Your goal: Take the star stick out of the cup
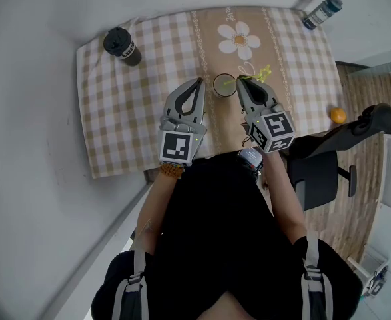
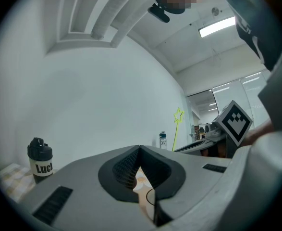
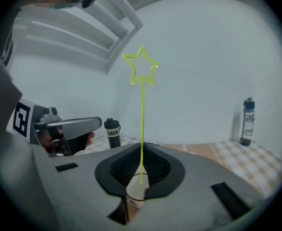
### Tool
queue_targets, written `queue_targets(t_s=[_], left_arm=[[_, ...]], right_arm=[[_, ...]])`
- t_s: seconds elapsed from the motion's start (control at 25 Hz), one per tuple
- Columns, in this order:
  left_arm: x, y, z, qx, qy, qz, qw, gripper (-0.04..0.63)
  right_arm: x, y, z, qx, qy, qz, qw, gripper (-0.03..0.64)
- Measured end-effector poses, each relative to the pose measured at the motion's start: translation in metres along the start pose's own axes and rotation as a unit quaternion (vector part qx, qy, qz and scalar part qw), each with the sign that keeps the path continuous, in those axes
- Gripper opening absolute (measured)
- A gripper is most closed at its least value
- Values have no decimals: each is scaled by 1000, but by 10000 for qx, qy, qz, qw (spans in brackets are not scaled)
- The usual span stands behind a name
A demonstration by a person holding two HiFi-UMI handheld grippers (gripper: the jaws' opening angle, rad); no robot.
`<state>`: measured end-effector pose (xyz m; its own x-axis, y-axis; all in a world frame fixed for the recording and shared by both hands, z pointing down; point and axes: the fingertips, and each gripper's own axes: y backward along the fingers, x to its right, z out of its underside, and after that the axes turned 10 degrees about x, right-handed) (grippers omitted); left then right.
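Star stick [image 3: 141, 119], thin yellow-green rod with an outline star, pinched in right tool [image 3: 141, 147]; left tool [image 2: 139, 148] clenched empty.

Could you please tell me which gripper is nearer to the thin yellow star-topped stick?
Right. The right gripper is shut on the thin yellow star-topped stick; the left gripper, shut and empty, sits beyond the pale cup from it.

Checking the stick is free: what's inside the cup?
The star stick, gripped by the right tongs, crosses the rim of the cup; nothing else shows inside. Whether its tip dips in is unclear.
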<state>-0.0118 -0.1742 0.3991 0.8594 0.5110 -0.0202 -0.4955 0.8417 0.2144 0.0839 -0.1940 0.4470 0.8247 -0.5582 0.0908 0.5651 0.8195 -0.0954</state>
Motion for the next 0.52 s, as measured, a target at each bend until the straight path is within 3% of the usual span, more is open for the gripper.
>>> queue_targets(t_s=[0.52], left_arm=[[-5,2,2,21,-15,1,10000,5]], right_arm=[[-3,-4,2,-22,25,-29,10000,14]])
